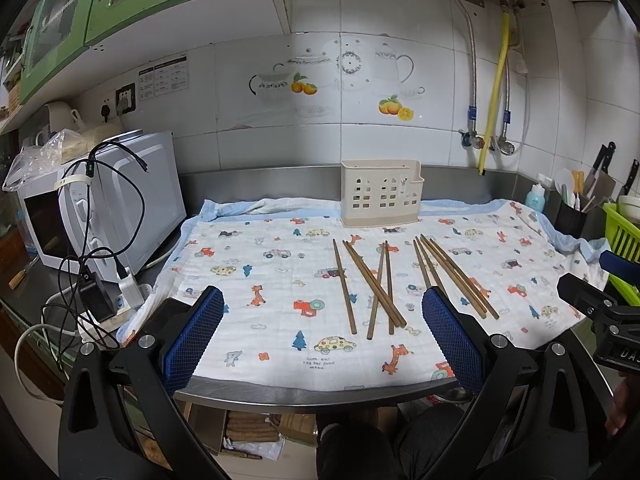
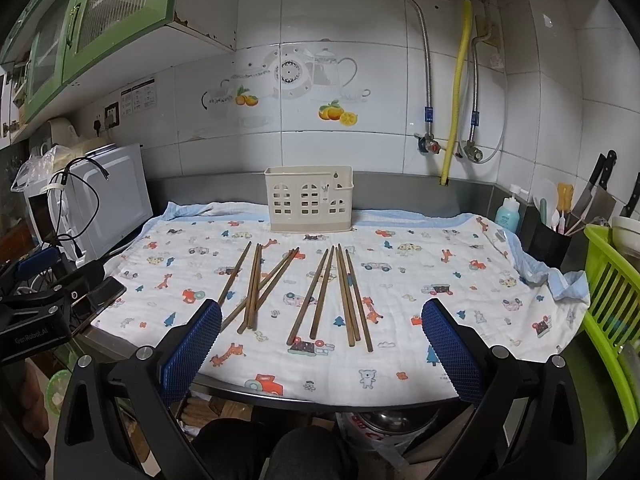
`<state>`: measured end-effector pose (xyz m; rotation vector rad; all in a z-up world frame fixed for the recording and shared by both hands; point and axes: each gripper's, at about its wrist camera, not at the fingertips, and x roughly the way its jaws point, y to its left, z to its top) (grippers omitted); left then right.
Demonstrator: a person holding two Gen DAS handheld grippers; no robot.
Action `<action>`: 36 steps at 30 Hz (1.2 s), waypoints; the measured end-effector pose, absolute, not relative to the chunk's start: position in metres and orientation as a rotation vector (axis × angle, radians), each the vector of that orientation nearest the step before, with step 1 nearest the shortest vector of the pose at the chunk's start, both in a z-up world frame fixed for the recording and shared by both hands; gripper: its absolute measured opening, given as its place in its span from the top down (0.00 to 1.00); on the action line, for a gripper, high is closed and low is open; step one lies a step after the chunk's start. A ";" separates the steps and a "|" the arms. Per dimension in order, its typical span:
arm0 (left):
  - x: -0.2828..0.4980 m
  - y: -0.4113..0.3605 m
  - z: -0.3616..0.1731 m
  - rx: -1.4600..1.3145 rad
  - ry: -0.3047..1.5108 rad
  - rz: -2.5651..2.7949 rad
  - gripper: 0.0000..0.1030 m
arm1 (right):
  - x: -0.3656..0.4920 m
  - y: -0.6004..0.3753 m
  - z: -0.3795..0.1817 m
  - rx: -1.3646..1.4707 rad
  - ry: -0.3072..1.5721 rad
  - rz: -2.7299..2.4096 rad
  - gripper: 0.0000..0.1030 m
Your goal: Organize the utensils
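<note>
Several brown wooden chopsticks lie loose on a white cartoon-print cloth, in a left bunch and a right bunch. A cream plastic utensil holder stands upright at the back of the cloth. My left gripper is open and empty, above the front edge, short of the chopsticks. My right gripper is open and empty, also at the front edge. Each gripper shows at the side of the other's view: the right one, the left one.
A white microwave with cables and a power strip stands at the left. A black pot of utensils and knives, a blue bottle and a green rack stand at the right. The tiled wall with pipes is behind.
</note>
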<state>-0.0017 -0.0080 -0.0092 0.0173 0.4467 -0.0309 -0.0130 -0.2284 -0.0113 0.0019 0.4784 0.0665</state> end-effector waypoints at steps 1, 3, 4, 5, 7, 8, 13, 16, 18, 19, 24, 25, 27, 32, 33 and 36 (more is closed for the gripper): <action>-0.001 -0.008 -0.009 0.018 0.446 -0.032 0.05 | -0.012 -0.229 -0.011 0.001 0.479 0.067 0.06; 0.000 -0.008 -0.009 0.019 0.448 -0.034 0.05 | -0.011 -0.228 -0.013 0.001 0.481 0.070 0.06; 0.000 -0.009 -0.009 0.021 0.450 -0.037 0.05 | -0.010 -0.228 -0.012 0.001 0.483 0.070 0.06; 0.002 -0.009 -0.009 0.022 0.452 -0.037 0.05 | -0.009 -0.228 -0.013 0.001 0.486 0.073 0.06; 0.005 -0.009 -0.009 0.023 0.456 -0.040 0.05 | -0.006 -0.227 -0.014 0.000 0.491 0.073 0.06; 0.006 -0.009 -0.010 0.020 0.459 -0.041 0.05 | -0.004 -0.227 -0.015 0.002 0.494 0.075 0.06; 0.014 -0.007 -0.011 0.011 0.469 -0.043 0.05 | 0.002 -0.225 -0.017 -0.003 0.505 0.082 0.06; 0.019 -0.008 -0.011 0.009 0.472 -0.042 0.05 | 0.006 -0.224 -0.018 -0.008 0.509 0.082 0.06; 0.020 -0.008 -0.011 0.010 0.474 -0.041 0.05 | 0.009 -0.225 -0.019 -0.006 0.515 0.084 0.06; 0.022 -0.007 -0.012 0.009 0.476 -0.039 0.05 | 0.010 -0.225 -0.019 -0.007 0.517 0.083 0.06; 0.033 -0.006 -0.014 0.003 0.498 -0.046 0.05 | 0.018 -0.226 -0.022 -0.005 0.532 0.087 0.06; 0.035 -0.007 -0.015 0.005 0.500 -0.047 0.05 | 0.020 -0.227 -0.023 -0.007 0.533 0.086 0.06; 0.039 -0.007 -0.015 0.007 0.501 -0.048 0.05 | 0.024 -0.227 -0.025 -0.016 0.543 0.083 0.06; 0.049 -0.008 -0.019 0.008 0.508 -0.042 0.05 | 0.037 -0.234 -0.035 -0.007 0.569 0.083 0.06; 0.053 -0.008 -0.020 0.009 0.516 -0.041 0.05 | 0.039 -0.236 -0.037 -0.002 0.573 0.082 0.06; 0.062 -0.008 -0.027 0.004 0.541 -0.046 0.05 | 0.048 -0.240 -0.045 0.002 0.595 0.086 0.06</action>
